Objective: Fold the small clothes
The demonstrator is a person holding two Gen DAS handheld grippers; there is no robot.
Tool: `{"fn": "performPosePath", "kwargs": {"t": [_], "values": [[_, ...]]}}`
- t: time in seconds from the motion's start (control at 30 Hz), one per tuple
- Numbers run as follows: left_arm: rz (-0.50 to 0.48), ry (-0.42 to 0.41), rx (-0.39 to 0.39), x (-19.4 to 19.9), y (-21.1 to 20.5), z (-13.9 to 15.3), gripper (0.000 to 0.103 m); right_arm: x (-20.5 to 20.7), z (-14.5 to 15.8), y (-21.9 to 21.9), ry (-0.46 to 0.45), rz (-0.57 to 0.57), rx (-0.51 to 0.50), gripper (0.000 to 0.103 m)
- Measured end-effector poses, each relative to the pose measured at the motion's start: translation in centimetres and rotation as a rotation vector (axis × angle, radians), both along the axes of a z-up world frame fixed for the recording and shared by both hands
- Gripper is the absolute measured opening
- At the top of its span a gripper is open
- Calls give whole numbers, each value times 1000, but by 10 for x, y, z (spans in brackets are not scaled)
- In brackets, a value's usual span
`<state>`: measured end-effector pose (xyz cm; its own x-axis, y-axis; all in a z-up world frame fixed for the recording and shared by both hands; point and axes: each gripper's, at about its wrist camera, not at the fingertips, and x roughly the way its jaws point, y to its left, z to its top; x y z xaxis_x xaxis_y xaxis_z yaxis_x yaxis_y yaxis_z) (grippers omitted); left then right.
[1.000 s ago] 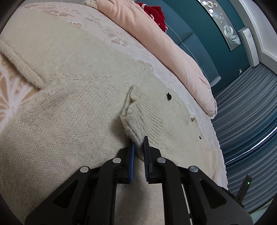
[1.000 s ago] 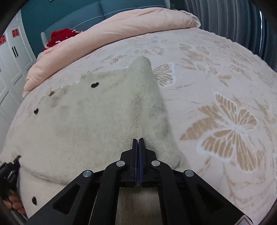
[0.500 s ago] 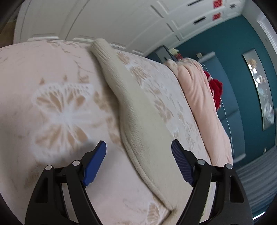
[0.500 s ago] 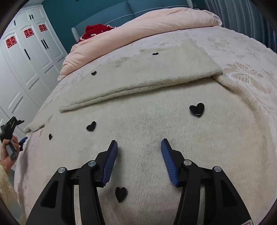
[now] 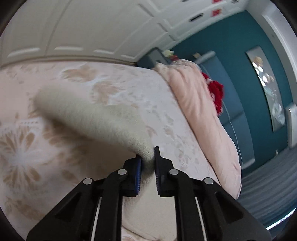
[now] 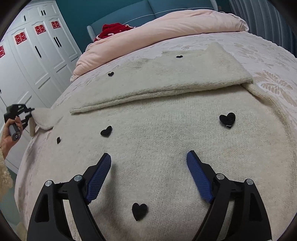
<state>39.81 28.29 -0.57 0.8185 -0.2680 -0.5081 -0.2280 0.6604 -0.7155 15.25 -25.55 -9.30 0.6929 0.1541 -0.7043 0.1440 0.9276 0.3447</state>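
Note:
A cream knit sweater (image 6: 167, 140) with black heart patches lies spread on the bed. Its right sleeve (image 6: 159, 81) is folded across the body. My right gripper (image 6: 148, 166) is open and empty, just above the sweater's lower body. My left gripper (image 5: 147, 159) is shut on the left sleeve (image 5: 89, 115), which stretches away over the bedspread, blurred. The right wrist view shows the left gripper (image 6: 29, 115) at the far left, holding that sleeve's end (image 6: 44, 120) beside the bed's edge.
A pink duvet (image 6: 163, 31) and a red item (image 6: 111, 31) lie at the head of the bed, against the teal headboard (image 6: 148, 9). White wardrobes (image 6: 27, 61) stand left of the bed. The butterfly-patterned bedspread (image 6: 274, 61) extends to the right.
My left gripper, open over the sleeve half a second ago, has closed on it. My right gripper let go of the folded right sleeve, opened wider and drew back over the body.

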Motion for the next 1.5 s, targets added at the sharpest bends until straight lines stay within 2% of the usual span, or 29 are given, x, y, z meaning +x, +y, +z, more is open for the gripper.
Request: {"fn": "performPosePath", "kwargs": {"t": [0.07, 0.13, 0.23, 0.27, 0.3, 0.37, 0.43, 0.53, 0.57, 0.6, 0.67, 0.77, 0.87, 0.93, 1.03, 1.07, 1.1, 1.13, 1.17, 1.2, 1.23, 1.27, 1.3, 1.33, 1.37, 1.4, 1.43, 1.47, 1.5], "values": [[-121, -89, 63, -3, -51, 37, 11, -1, 0, -2, -6, 1, 11, 82], [-247, -149, 76, -11, -108, 59, 12, -1, 0, -3, -9, 0, 20, 82], [-442, -143, 75, -30, -200, 54, 15, -3, 1, -5, -14, 1, 33, 82], [-491, -113, 82, -38, -228, 43, 23, -3, 1, -6, -16, 2, 39, 82], [-521, -75, 90, -47, -251, 29, 41, -3, 1, -6, -19, 2, 47, 82], [-532, 14, 104, -71, -280, -8, 60, -4, 1, -9, -24, 4, 63, 82], [-537, 83, 61, -94, -284, -42, 61, -4, 1, -13, -30, 7, 81, 83], [-462, 156, -7, -129, -260, -79, 68, -4, 3, -18, -30, 4, 111, 83], [-431, 158, -1, -139, -248, -85, 69, -3, 9, -18, -17, -20, 100, 81], [-406, 147, 15, -149, -236, -89, 69, -1, 18, -18, -25, -37, 92, 83], [-413, 81, 49, -169, -219, -93, 68, 16, 41, -13, -72, -15, 80, 83], [-480, 6, 134, -184, -217, -96, 68, 75, 77, 16, -77, 109, 14, 78], [-475, -10, 135, -185, -218, -99, 69, 148, 101, 58, -59, 230, -57, 76], [-473, -18, 139, -185, -220, -101, 70, 195, 102, 93, 10, 304, -125, 76], [-477, -37, 136, -186, -218, -102, 71, 247, 80, 150, 140, 424, -329, 72], [-479, -42, 129, -186, -217, -103, 71, 257, 69, 163, 170, 436, -400, 64], [-479, -46, 123, -187, -216, -104, 71, 263, 56, 171, 208, 441, -458, 37], [-479, -50, 120, -188, -216, -104, 71, 268, 47, 174, 243, 440, -487, 20], [-480, -53, 118, -187, -215, -104, 71, 268, 43, 169, 251, 425, -480, 12], [-480, -55, 117, -187, -215, -104, 71, 263, 49, 157, 219, 393, -418, 12], [-481, -56, 116, -187, -215, -104, 71, 253, 60, 138, 168, 342, -291, 12], [-482, -57, 116, -187, -215, -104, 71, 238, 69, 113, 107, 293, -120, 12], [-483, -59, 116, -186, -215, -105, 72, 220, 74, 82, 52, 239, 54, 12], [-486, -60, 118, -185, -215, -105, 73, 202, 71, 54, 19, 170, 182, 13], [-491, -61, 121, -184, -216, -105, 75, 182, 59, 26, 7, 81, 262, 23], [-497, -61, 128, -184, -217, -104, 77, 163, 43, 4, 26, -6, 269, 51], [-502, -60, 136, -183, -219, -104, 78, 148, 24, -13, 77, -75, 230, 61], [-507, -58, 142, -182, -220, -102, 81, 135, 7, -26, 130, -106, 201, 55], [-512, -55, 146, -182, -221, -101, 82, 123, -1, -36, 113, -88, 234, 42]]}}
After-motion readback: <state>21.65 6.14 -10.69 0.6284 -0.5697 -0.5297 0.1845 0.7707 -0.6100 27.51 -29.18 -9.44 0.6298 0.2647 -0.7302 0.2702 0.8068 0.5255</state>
